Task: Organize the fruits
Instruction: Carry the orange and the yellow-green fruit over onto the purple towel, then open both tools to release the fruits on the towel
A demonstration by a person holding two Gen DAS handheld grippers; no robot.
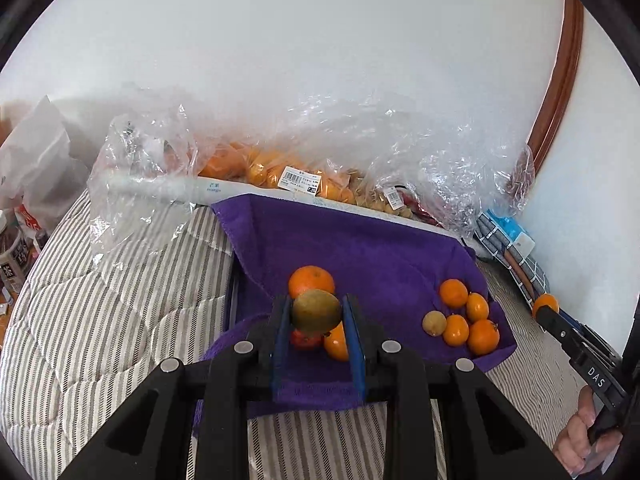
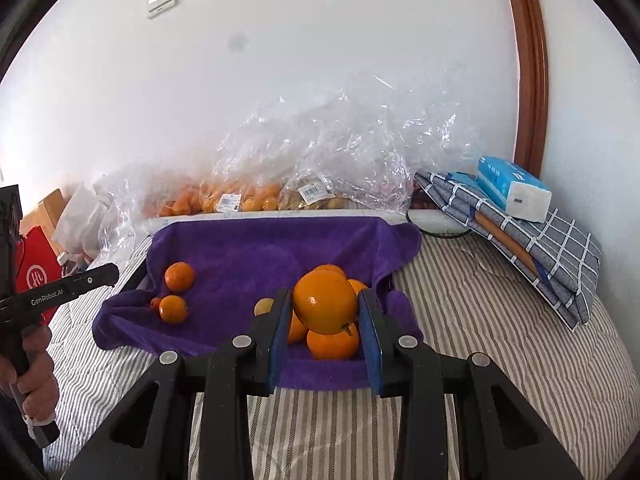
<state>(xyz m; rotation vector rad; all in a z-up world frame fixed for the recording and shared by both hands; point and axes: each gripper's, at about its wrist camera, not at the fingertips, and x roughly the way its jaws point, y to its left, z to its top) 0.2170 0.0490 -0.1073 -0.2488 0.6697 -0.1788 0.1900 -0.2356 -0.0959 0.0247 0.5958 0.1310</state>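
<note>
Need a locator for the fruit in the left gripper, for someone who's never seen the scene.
Start at the purple towel spread over the striped bedding, in front of the clear plastic fruit bags. Above its near left part, the left gripper is shut on an oval greenish-brown fruit, held off the towel. Every neighbour but one small yellowish fruit is orange or red.

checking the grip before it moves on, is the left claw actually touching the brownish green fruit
Touching. In the left wrist view the left claw has both blue fingers pressed against the sides of the brownish green fruit, which hangs above the purple towel.
</note>
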